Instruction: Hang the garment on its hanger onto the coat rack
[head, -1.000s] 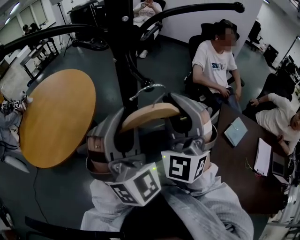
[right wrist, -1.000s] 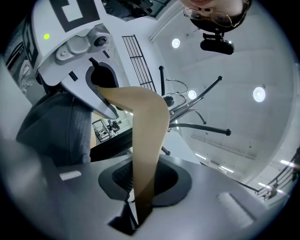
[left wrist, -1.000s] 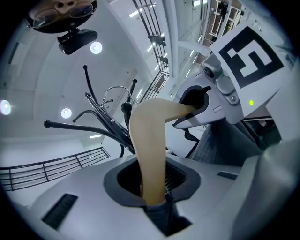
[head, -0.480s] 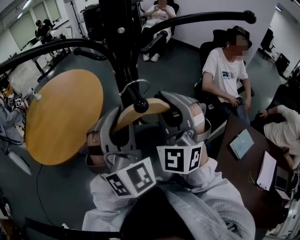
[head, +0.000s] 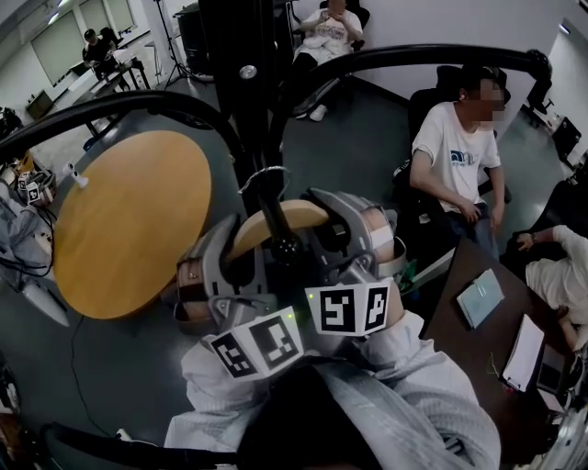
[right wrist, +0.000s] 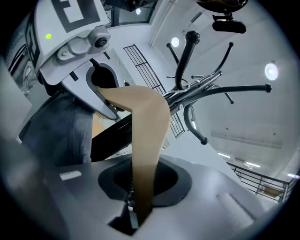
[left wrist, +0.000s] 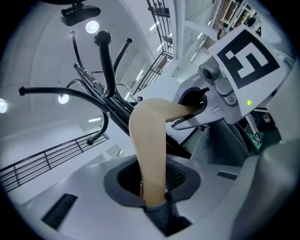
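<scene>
Both grippers hold a wooden hanger [head: 276,222] up against the black coat rack [head: 241,83]. My left gripper [head: 241,262] is shut on the hanger's left arm and my right gripper [head: 338,237] on its right arm. The hanger's metal hook [head: 262,174] sits at a short rack arm whose ball tip [head: 287,246] lies over the hanger's middle. A grey garment [head: 377,395] hangs below. In the left gripper view the hanger [left wrist: 150,140] rises from the left gripper [left wrist: 152,199], with the rack [left wrist: 105,61] behind. In the right gripper view the right gripper [right wrist: 138,204] clamps the hanger [right wrist: 147,131].
A round wooden table [head: 129,220] stands left of the rack. People sit at the right [head: 455,147] and at the back [head: 331,27]. A dark table [head: 469,340] with a notebook [head: 482,298] is at the right. Long rack arms [head: 404,55] curve overhead.
Both grippers have carried the hanger forward to the rack. The hook, apart from the rack a second ago, is now at the short arm, whose ball tip reaches over the hanger.
</scene>
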`<state>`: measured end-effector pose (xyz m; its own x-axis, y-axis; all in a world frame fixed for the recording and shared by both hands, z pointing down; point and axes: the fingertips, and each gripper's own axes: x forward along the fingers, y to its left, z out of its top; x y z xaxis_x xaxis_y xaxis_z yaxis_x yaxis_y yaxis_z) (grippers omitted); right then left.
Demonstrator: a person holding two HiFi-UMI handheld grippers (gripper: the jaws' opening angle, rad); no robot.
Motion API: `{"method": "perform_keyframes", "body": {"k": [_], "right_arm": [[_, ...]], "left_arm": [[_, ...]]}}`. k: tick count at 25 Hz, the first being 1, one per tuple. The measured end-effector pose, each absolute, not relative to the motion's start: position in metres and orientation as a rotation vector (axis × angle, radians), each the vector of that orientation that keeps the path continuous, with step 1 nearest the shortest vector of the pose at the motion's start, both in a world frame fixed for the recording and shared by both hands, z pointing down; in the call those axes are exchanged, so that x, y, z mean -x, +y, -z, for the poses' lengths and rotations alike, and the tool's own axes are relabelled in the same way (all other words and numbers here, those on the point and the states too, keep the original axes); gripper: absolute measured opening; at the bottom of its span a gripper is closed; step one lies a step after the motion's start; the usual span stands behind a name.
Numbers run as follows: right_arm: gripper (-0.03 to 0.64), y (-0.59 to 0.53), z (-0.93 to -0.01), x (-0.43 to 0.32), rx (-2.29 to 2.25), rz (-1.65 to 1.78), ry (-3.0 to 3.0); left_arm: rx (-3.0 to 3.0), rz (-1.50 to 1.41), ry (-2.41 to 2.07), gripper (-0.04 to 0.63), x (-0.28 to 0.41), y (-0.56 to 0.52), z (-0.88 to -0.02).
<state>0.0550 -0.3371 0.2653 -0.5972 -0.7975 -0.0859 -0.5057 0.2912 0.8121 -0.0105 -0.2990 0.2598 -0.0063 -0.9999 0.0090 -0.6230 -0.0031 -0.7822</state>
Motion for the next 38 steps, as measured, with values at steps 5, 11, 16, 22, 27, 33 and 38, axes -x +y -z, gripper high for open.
{"method": "perform_keyframes", "body": {"k": [5, 11, 16, 22, 27, 33, 38], "right_arm": [[0.055, -0.341, -0.267, -0.047, -1.166, 1.224, -2.237], [0.055, -0.339, -0.269, -0.048, -1.174, 1.249, -2.261], [0.082, -0.327, -0.272, -0.049, -1.110, 1.207, -2.324], [0.093, -0.307, -0.270, -0.046, -0.971, 1.254, -2.356], [0.120, -0.288, -0.271, -0.051, -0.930, 1.288, -2.340], [0.146, -0.272, -0.277, -0.065, -0.935, 1.266, -2.321], [0.152, -0.259, -0.268, -0.076, -0.994, 1.239, -2.330]], "left_arm": [[1.668, 0.809, 1.695, 0.084, 0.016, -0.303, -0.260], [1.619, 0.775, 1.672, 0.085, 0.014, -0.302, -0.261], [1.635, 0.773, 1.617, 0.087, 0.012, -0.294, -0.264], [1.697, 0.769, 1.505, 0.122, 0.010, -0.280, -0.260], [1.730, 0.789, 1.470, 0.146, 0.010, -0.264, -0.264], [1.729, 0.762, 1.483, 0.149, 0.009, -0.242, -0.262], [1.762, 0.645, 1.490, 0.149, 0.009, -0.226, -0.242]]}}
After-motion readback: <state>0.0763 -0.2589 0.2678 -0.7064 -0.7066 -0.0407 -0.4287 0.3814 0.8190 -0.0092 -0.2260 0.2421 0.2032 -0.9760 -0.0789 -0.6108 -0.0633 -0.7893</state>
